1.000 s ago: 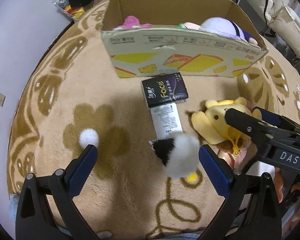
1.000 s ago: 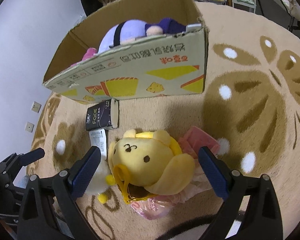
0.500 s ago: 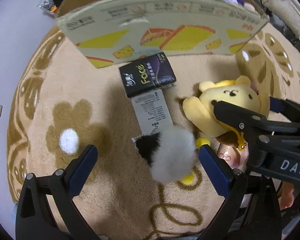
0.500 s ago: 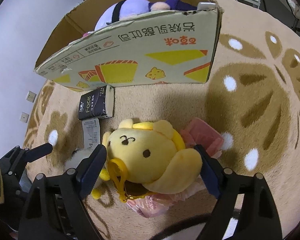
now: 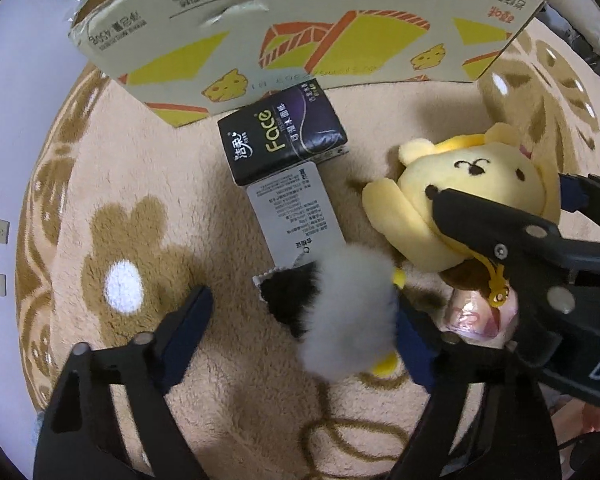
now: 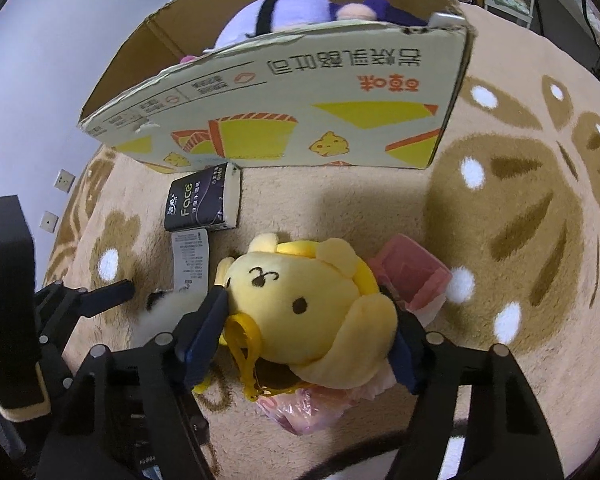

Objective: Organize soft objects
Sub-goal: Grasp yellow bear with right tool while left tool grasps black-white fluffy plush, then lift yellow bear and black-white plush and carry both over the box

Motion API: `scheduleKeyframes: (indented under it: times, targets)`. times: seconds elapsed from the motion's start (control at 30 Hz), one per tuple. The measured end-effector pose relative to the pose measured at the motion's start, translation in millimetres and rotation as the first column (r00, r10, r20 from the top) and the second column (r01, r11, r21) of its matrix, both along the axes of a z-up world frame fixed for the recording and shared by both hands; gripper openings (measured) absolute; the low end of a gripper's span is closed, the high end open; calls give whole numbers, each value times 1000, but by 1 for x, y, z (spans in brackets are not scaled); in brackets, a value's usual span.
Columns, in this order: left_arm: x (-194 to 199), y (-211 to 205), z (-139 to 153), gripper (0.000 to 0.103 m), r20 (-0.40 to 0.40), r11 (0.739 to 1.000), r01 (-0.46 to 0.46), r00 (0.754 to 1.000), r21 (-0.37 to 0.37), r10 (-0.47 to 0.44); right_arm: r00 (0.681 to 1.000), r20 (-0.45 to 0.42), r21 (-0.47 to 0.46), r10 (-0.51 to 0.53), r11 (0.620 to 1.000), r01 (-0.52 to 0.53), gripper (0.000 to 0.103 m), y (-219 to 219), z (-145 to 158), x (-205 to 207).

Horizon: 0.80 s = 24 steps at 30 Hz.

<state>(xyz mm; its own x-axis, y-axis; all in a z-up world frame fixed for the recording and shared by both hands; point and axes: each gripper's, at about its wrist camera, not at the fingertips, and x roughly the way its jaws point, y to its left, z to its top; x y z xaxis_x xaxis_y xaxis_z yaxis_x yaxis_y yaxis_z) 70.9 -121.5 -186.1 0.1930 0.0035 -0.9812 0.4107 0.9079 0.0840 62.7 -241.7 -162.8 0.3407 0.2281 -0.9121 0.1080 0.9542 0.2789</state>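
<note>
A yellow plush bear [image 6: 308, 304] lies on the rug, also in the left wrist view [image 5: 456, 200]. My right gripper [image 6: 304, 340] has its pads against both sides of the bear. A small white and black fluffy toy [image 5: 340, 312] with yellow feet lies between the fingers of my left gripper [image 5: 304, 332], which stands open around it; the right pad is close to it, the left pad apart. The toy also shows in the right wrist view [image 6: 160, 312]. A cardboard box [image 6: 300, 120] behind holds a purple plush [image 6: 296, 12].
A black Face tissue pack [image 5: 284, 136] with a white label lies against the box front. A pink pack [image 6: 412, 276] and a pink plastic wrapper [image 6: 308, 408] lie beside and under the bear. The floral beige rug [image 6: 520, 220] extends right. A white wall with sockets is at the left.
Both grippers moved forward and down toward the toys. The right jaws narrowed until they closed on the yellow bear. The left jaws narrowed around the fluffy toy.
</note>
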Motion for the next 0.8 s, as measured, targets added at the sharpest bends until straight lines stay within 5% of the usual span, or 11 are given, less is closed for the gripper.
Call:
scheduleKeyframes:
  times: [0.07,0.17,0.43,0.8]
  targets:
    - [0,1,-4,59,-2,1000,-4,1000,0,4,1000,10,2,-3,1000,3,69,0,1,0]
    - [2,5,-5,49,-28,999,-17,999,-43,16,999,36,16,-7,1000,6,65,-1,5,-1]
    - [-3,9,-1,47,-26,998,-7,1000,-65,5,985,171,8,-30,1000,29,64,-6,33,-12]
    - [-17,32,50,47,138,993,-79,986,-90,91,926,354,53,-134,991,123,64,-37,72,-38]
